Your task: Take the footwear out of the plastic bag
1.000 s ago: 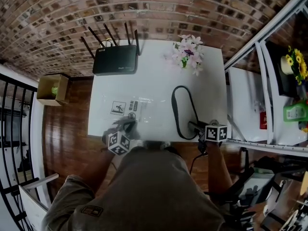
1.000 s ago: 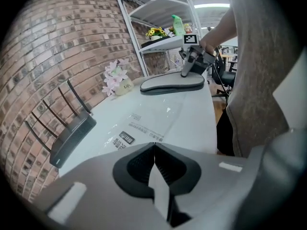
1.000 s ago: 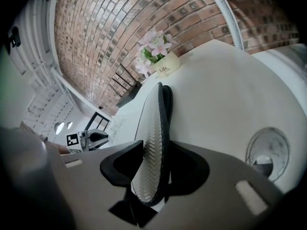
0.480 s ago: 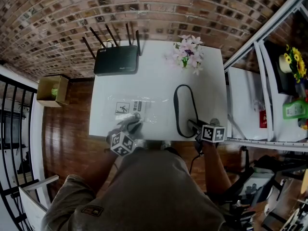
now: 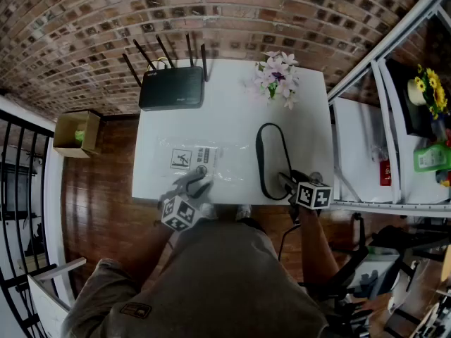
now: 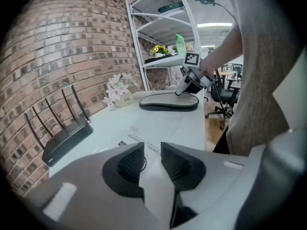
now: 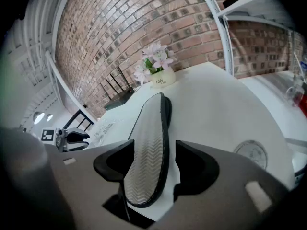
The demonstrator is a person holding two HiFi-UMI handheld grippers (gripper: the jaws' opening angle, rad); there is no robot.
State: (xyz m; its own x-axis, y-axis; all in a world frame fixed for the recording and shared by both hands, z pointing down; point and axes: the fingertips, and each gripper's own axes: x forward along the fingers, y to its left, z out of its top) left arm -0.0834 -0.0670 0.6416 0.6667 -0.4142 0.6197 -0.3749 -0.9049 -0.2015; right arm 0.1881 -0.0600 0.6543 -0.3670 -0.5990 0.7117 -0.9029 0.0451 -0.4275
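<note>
On the right side of the white bench point(image 5: 232, 111), the slipper point(image 5: 272, 164) lies clear of the bag with its zigzag tread showing. The right tongs point(image 7: 154, 145) straddle its near end, and they've just swung wide open, so the pads aren't touching it. Just to its left the clear plastic bag point(image 5: 201, 162) lies flat, with the left tongs point(image 6: 152, 147) over its near edge, just opened to a narrowish gap and nothing pinched.
</note>
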